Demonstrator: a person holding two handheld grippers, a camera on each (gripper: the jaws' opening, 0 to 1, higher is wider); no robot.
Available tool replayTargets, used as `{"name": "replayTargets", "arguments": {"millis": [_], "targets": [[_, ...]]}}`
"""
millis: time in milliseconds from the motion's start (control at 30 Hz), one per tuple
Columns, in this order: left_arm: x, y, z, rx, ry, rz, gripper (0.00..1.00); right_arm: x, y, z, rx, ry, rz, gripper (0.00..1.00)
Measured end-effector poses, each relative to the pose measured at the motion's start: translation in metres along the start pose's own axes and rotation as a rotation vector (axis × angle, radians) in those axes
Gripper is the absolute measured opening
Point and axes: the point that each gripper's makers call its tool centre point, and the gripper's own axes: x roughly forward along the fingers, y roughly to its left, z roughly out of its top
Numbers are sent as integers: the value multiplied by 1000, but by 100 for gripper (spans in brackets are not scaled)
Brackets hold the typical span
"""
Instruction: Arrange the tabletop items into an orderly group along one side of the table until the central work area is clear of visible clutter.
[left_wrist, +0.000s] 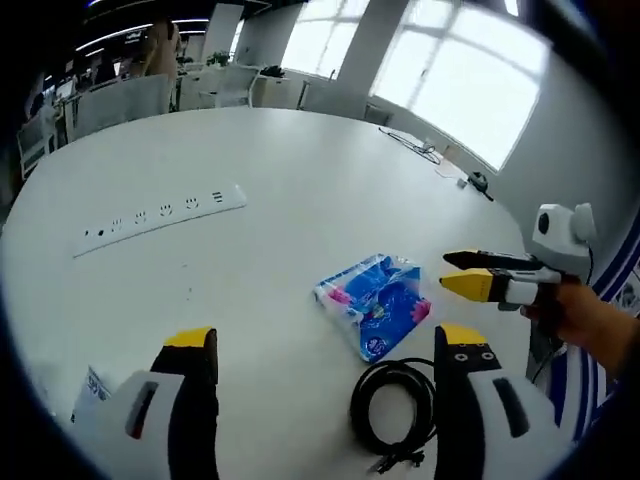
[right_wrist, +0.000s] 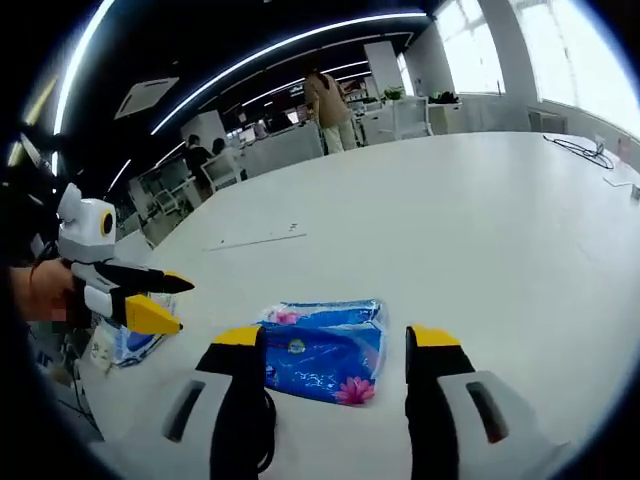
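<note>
Coiled black cable (left_wrist: 395, 412) and blue tissue pack (left_wrist: 375, 304) sit mid-table, power strip (left_wrist: 160, 220) apart; left gripper (left_wrist: 325, 345) and right gripper (right_wrist: 335, 340) gape empty; sorting barely begun.

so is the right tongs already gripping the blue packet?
No. The right tongs are open, with the blue packet lying flat on the white table between the jaws.

left claw (left_wrist: 325, 345) parted, right claw (right_wrist: 338, 343) parted
</note>
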Motion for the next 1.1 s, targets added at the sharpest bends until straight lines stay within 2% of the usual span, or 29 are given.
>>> {"name": "replayTargets", "arguments": {"millis": [233, 600, 933, 1100], "targets": [[-20, 9, 1, -22, -31, 23, 100, -2, 14, 6, -20, -3, 26, 58], [-68, 32, -1, -106, -115, 88, 100, -3, 41, 16, -60, -5, 74, 59], [-112, 56, -12, -151, -163, 153, 100, 1, 73, 29, -110, 0, 140, 61], [-127, 66, -20, -175, -175, 181, 100, 6, 92, 34, -148, 13, 176, 60]]}}
